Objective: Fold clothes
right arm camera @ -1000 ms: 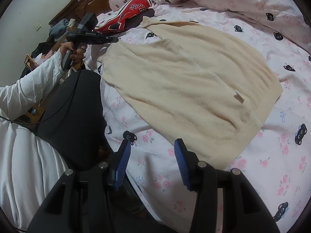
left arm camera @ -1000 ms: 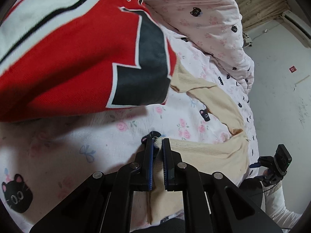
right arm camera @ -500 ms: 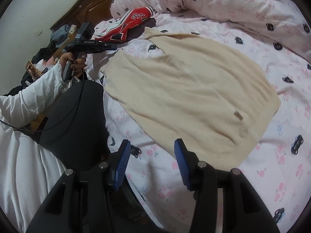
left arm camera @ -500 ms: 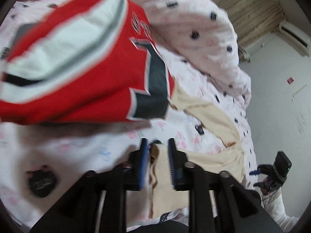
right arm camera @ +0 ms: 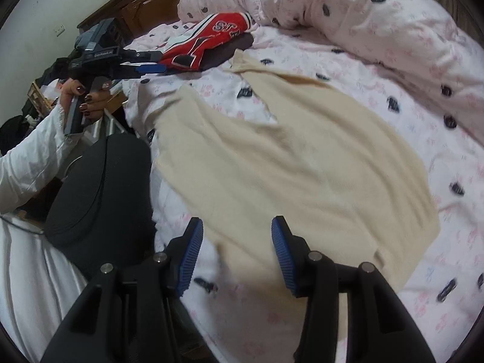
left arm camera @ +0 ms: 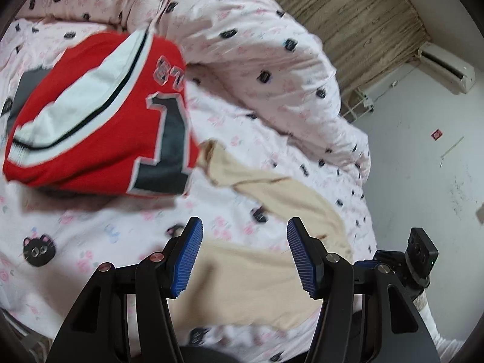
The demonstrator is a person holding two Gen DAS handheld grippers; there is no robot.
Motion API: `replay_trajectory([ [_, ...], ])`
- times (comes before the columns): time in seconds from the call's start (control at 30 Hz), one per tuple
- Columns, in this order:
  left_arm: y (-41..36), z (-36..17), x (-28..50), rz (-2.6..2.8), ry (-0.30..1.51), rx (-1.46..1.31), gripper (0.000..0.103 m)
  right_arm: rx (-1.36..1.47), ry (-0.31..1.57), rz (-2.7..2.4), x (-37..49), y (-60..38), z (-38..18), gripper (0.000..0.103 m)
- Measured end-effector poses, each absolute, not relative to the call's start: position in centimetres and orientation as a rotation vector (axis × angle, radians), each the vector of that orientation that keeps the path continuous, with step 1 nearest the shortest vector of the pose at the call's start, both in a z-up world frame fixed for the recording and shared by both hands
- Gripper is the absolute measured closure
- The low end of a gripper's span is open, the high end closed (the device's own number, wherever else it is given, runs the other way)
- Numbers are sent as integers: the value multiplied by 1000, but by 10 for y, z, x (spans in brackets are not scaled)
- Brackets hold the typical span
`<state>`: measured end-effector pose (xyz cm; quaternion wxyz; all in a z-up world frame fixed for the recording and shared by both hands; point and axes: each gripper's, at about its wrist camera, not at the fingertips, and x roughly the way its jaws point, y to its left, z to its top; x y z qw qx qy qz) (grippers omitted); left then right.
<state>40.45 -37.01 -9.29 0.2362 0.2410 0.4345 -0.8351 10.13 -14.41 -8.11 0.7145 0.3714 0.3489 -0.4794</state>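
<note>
A cream knitted top [right arm camera: 287, 151] lies spread flat on the pink cat-print bed sheet [right arm camera: 438, 287]. My right gripper [right arm camera: 237, 224] hovers over its near hem, jaws opening, with nothing between the pads. My left gripper [left arm camera: 245, 227] hangs above the top's other end [left arm camera: 242, 272], jaws opening and empty, with the cloth lying loose below them. In the right wrist view the left gripper [right arm camera: 145, 60] is held in a hand [right arm camera: 87, 96] at the bed's left side. A folded red jersey [left arm camera: 90, 136] sits just beyond the cream top's strap [left arm camera: 260, 181].
A bunched pink quilt [left arm camera: 272, 60] runs along the far side of the bed. A wooden headboard [right arm camera: 136, 3] stands behind the jersey [right arm camera: 217, 39]. The person's dark-clothed knee [right arm camera: 99, 196] and white sleeve [right arm camera: 27, 163] press against the near left edge. Clutter lies on the floor at left.
My left gripper let go of the cream top's edge, opened wide and rose, so the jersey looks farther off. My right gripper shifted over the top's near hem and opened slightly.
</note>
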Motion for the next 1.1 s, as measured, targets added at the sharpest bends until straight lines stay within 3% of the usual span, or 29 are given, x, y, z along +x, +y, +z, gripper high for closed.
replay_trajectory([
  [0.27,-358,-83,371,-2282,1084,781,50,639,829,-1155,132,-190,-50,46],
  [0.43,-339,-106,402,-2293,1047,634,50,531,910,-1235,159,-231,-55,46],
  [0.57,-338,-108,417,-2262,963,689,50,424,961,-1265,191,-265,-64,46],
  [0.7,-342,-113,425,-2252,993,685,50,376,1019,-1226,218,-303,-79,49],
  [0.73,-344,-116,425,-2247,1006,690,50,364,1039,-1218,224,-313,-84,50],
  [0.8,-345,-117,424,-2247,1011,697,50,361,1075,-1201,232,-334,-94,66],
  [0.87,-345,-119,422,-2250,1003,711,50,377,1102,-1193,234,-355,-101,74],
  [1.1,-338,-119,411,-2300,998,760,50,415,1130,-1102,243,-387,-115,75],
])
